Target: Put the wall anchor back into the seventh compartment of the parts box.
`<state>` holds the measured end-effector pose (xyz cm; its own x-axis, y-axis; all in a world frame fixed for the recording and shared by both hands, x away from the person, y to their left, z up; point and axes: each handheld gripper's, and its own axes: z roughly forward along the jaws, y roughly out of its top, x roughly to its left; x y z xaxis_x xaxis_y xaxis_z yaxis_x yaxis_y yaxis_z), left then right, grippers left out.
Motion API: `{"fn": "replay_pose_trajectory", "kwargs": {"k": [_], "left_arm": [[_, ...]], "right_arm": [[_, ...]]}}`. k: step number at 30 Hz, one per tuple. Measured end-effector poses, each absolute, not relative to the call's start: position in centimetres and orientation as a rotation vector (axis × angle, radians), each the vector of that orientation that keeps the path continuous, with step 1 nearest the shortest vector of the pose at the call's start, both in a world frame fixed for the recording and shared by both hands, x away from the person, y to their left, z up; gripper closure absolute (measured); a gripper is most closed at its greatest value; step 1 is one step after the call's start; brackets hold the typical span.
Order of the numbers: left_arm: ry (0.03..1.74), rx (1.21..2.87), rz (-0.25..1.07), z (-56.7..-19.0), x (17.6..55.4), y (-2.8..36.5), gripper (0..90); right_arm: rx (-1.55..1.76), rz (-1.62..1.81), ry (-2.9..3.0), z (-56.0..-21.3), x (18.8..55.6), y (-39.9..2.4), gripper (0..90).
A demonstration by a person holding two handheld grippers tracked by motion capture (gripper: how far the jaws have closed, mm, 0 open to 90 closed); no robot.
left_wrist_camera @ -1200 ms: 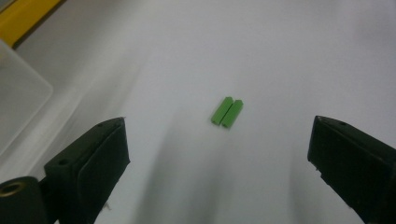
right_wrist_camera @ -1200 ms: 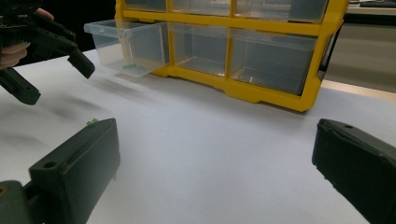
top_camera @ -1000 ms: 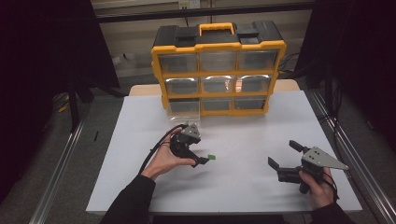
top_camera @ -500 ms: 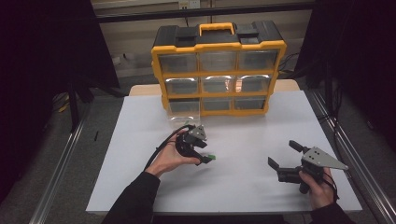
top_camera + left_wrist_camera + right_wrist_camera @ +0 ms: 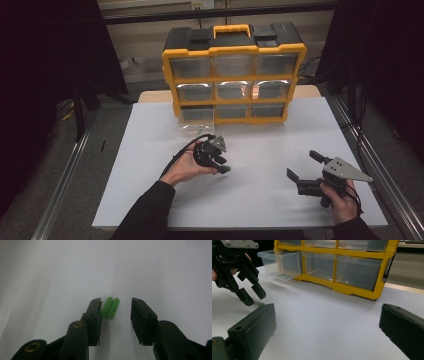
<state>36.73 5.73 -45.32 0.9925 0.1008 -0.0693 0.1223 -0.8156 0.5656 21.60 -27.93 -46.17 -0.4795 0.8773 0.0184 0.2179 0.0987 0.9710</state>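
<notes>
Yellow drawer cabinet (image 5: 234,75) upper centre of high view; clear drawer (image 5: 280,264) pulled out at bottom-left slot. White worktop (image 5: 260,150) below.

Left claw (image 5: 224,166) mid-frame, nearer to task's thing; jaws just been closing, green plugs (image 5: 110,308) between them, pads not yet touching.

Right claw (image 5: 304,166) lower right, well apart, jaws released, holding nothing.

Plugs: two small green ribbed pieces side by side, long axis running away from claw, closer to left-hand jaw in left gripper view.

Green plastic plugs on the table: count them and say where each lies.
2. The two small green plastic plugs lie side by side, touching, on the white table between the left gripper's open jaws. Others may be hidden.
</notes>
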Motion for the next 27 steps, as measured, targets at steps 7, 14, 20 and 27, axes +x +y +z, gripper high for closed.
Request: {"fn": "replay_pose_trajectory", "kwargs": {"k": [7,14,20,27], "left_arm": [[0.152,2.550,-0.049,-45.7,36.9,5.2,71.9],[0.117,2.571,-0.062,-45.7,36.9,4.7,76.0],[0.128,2.580,-0.056,-45.7,36.9,4.5,79.3],[0.133,2.583,-0.068,-45.7,37.1,4.4,80.1]], "right_arm": [[1.073,1.413,1.782,-46.2,21.6,-27.9,0.7],[1.073,1.412,1.784,-46.2,21.6,-27.9,0.8],[1.075,1.413,1.781,-46.2,21.6,-27.9,0.7],[1.074,1.413,1.785,-46.2,21.6,-27.9,0.7]]}}
